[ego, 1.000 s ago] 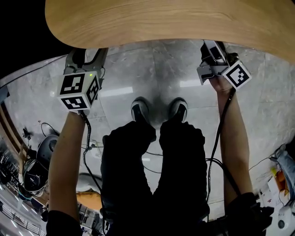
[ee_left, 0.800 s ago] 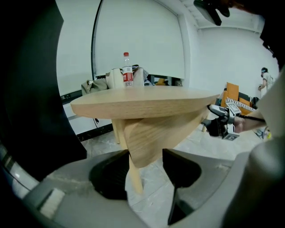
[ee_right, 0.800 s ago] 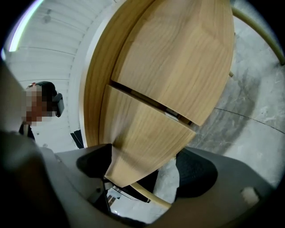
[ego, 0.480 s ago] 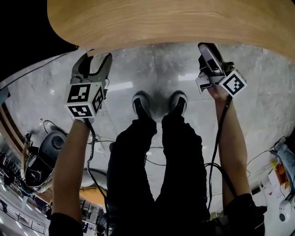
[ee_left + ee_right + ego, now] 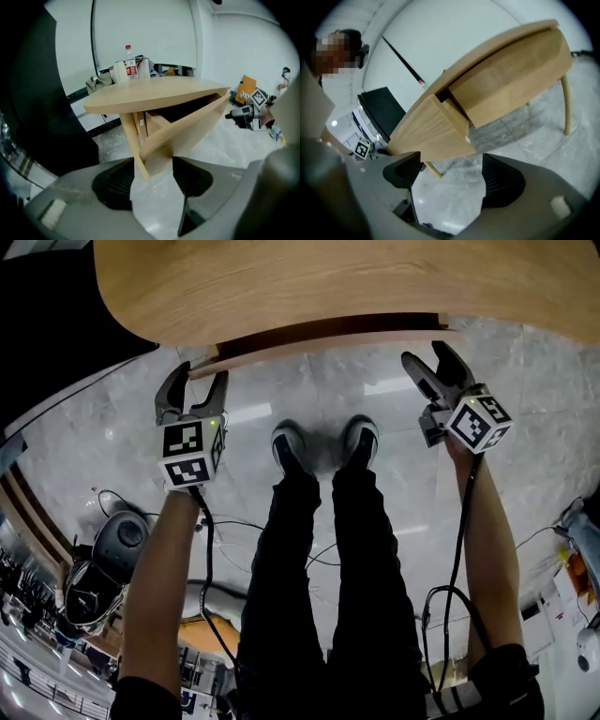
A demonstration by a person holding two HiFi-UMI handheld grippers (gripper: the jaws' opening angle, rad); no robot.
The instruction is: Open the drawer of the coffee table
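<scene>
Our left claw (image 5: pixel 201 379) stands wide open with nothing in its grip, its jaws having just spread a little further. Its tips sit just short of the left end of the drawer (image 5: pixel 328 341); we cannot tell whether they touch. In the left gripper view the counter's leg (image 5: pixel 136 150) and the drawer's corner show through the gap, beyond the pads.

Our right claw (image 5: pixel 427 356) is open and empty too, though its jaws have just been closing slightly. It is held near the drawer's right end, apart from it.

A second ago no drawer front showed beneath the counter (image 5: pixel 309 282), the left claw's tips were tucked under its edge, and the right claw sat higher against it. Now the drawer's pale front juts out from under the top with a dark slot above it, and both claws have drawn back towards us, the right one turned.

Our shoes (image 5: pixel 289 448) stand on the grey floor (image 5: pixel 309 390) between the claws. A bottle (image 5: pixel 128 58) stands on the counter's far side.
</scene>
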